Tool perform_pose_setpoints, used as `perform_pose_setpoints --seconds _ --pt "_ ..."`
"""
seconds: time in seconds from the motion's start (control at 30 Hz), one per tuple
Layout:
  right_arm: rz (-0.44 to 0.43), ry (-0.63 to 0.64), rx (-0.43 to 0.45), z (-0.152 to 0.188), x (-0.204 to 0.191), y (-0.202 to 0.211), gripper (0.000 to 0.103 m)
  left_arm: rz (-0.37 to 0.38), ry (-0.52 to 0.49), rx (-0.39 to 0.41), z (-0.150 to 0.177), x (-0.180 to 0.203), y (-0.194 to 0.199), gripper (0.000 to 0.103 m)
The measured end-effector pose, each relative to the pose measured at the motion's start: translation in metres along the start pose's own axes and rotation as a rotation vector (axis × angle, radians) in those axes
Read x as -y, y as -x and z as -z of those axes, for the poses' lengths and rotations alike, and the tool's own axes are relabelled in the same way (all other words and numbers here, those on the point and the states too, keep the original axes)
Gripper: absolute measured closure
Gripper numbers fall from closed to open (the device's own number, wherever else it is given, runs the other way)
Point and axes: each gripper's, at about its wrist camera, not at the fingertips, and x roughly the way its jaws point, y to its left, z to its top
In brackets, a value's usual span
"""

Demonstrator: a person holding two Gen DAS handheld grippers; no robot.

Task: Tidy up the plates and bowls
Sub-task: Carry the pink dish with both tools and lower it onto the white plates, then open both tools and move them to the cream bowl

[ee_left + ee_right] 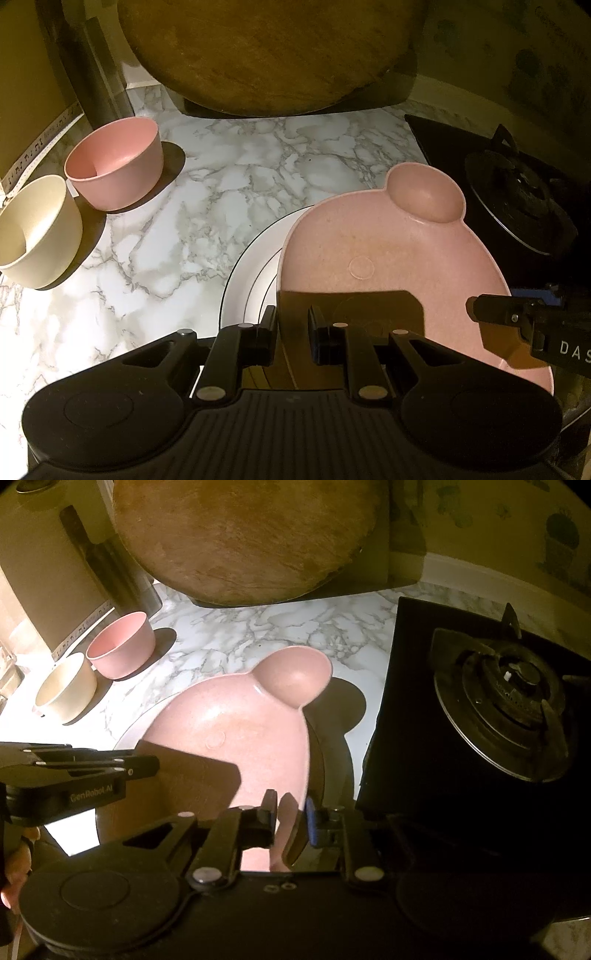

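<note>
Counter: marble-patterned countertop point(258, 155), with a round wooden board point(266, 55) propped at the back and a gas stove point(498, 701) off to the right of both jaws.
Task thing: pink plate point(369, 240) with a small ear-shaped well, lying over a white plate point(251, 266); whether it rests fully on it I cannot tell.
Long axis: runs straight ahead from the jaws, with the ear end farthest away and the broad end nearest.
Left gripper point(293, 325): straddles the near left rim. The outer pad is against the rim edge and the inner side is in shadow, so I cannot tell whether it is clenched or slack.
Right gripper point(291, 812): straddles the near right rim. The rim sits close to the outer pad and a gap shows on the inner side, so it reads as released.
Nearer hand: neither, as each sits at its own corner of the broad end with the plate between them.
Other dishes: pink bowl point(114, 162) and cream bowl point(37, 229) sit just beside each other, ahead and well left of the left jaws.
Coming move, judged: pulling back along the long axis should clear the rim. The bowls are closer to the left hand.
</note>
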Motion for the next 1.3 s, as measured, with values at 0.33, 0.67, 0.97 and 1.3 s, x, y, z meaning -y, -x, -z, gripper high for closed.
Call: perform_pose_setpoints --seconds 0.33,0.67,0.97,1.3 --pt "0.002 0.022 0.055 -0.003 0.000 0.018 0.072 0.014 0.005 0.007 0.006 -0.005 0.011 0.086" --pt "-0.042 0.098 0.104 -0.003 -0.018 0.035 0.062 0.017 0.016 0.060 0.012 -0.005 0.041 0.074" --pt "-0.116 0.164 0.151 -0.009 -0.040 0.048 0.053 -0.009 0.067 0.122 0.016 -0.012 0.075 0.070" --pt "-0.192 0.214 0.199 -0.021 -0.075 0.055 0.036 -0.088 0.132 0.210 0.020 -0.043 0.106 0.038"
